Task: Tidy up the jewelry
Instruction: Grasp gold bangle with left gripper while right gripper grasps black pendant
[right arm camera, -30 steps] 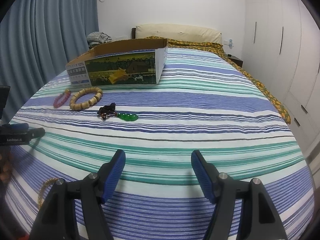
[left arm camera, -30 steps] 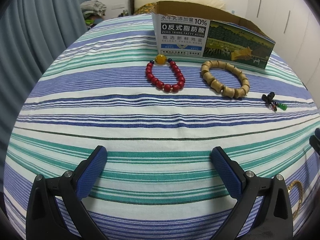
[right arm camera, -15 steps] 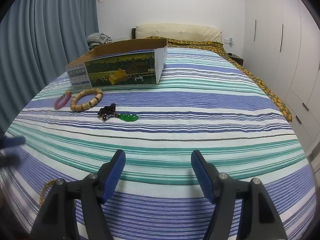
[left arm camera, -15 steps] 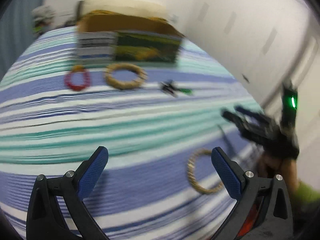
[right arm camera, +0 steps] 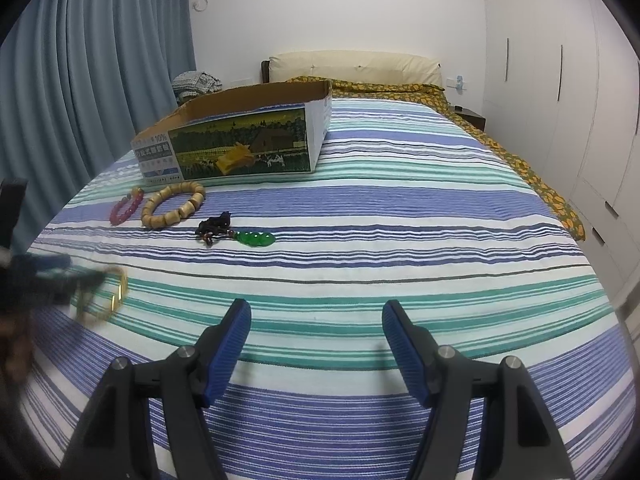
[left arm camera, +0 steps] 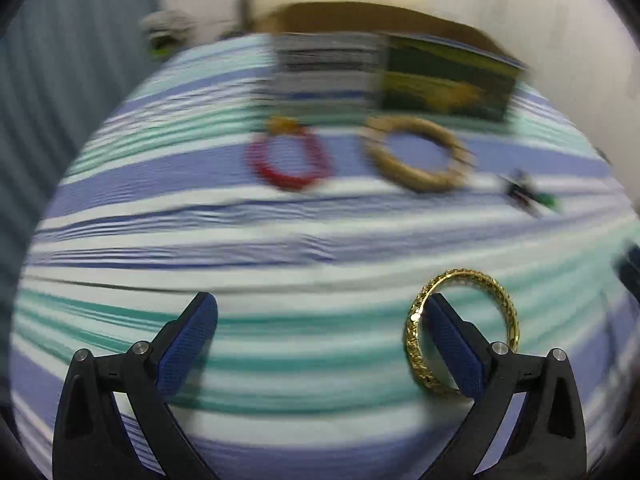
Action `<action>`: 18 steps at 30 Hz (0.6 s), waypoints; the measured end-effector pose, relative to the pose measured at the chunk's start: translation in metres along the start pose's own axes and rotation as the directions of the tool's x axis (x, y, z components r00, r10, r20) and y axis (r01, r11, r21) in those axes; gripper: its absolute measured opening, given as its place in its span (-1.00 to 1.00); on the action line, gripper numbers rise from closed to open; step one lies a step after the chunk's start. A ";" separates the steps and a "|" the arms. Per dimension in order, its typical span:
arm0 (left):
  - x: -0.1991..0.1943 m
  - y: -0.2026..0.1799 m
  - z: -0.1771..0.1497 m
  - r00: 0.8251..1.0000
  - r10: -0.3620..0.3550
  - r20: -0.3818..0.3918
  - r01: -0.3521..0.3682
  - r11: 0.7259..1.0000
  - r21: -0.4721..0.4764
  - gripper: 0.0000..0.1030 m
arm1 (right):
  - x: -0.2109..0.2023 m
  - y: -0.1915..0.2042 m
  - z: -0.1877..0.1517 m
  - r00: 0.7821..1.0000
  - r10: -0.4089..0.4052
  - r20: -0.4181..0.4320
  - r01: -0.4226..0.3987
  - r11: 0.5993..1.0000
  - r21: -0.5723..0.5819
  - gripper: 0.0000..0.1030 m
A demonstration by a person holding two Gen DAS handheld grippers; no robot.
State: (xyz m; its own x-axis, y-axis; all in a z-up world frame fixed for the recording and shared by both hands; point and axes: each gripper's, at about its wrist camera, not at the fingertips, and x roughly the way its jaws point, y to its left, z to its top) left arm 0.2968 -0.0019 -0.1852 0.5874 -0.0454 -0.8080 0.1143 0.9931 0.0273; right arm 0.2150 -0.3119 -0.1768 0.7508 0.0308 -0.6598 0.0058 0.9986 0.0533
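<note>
Right gripper point(right arm camera: 316, 320) hangs low in the frame, blue fingers point(right arm camera: 228, 344) wide apart over the striped bed point(right arm camera: 400, 208), nothing between them. Upper left: cardboard box point(right arm camera: 240, 144), below it red bracelet point(right arm camera: 126, 206), wooden bead bracelet point(right arm camera: 174, 205), green pendant point(right arm camera: 256, 238). Far left, blurred, the left gripper point(right arm camera: 60, 280) with a gold bangle point(right arm camera: 106, 296).

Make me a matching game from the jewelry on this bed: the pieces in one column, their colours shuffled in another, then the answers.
Things:
1. round-bead bracelet
2. chunky-bead bracelet
3. pendant
4. bangle, hooked on one finger of the left gripper

Colours:
A. green
B. gold
C. red
D. tan

Pairs: 1-C, 2-D, 3-A, 4-B
</note>
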 end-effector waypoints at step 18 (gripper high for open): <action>0.000 0.002 -0.008 0.999 -0.054 -0.007 0.054 0.998 0.015 0.99 | 0.072 0.075 0.072 0.972 0.174 -0.158 -0.208 0.949 -0.239 0.36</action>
State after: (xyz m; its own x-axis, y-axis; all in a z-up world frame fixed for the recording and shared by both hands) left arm 0.2904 0.0006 -0.1904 0.5749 -0.0977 -0.8124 0.1576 0.9875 -0.0073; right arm 0.3170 -0.2384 -0.1657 0.6266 0.2105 -0.7504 -0.3085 0.9512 0.0092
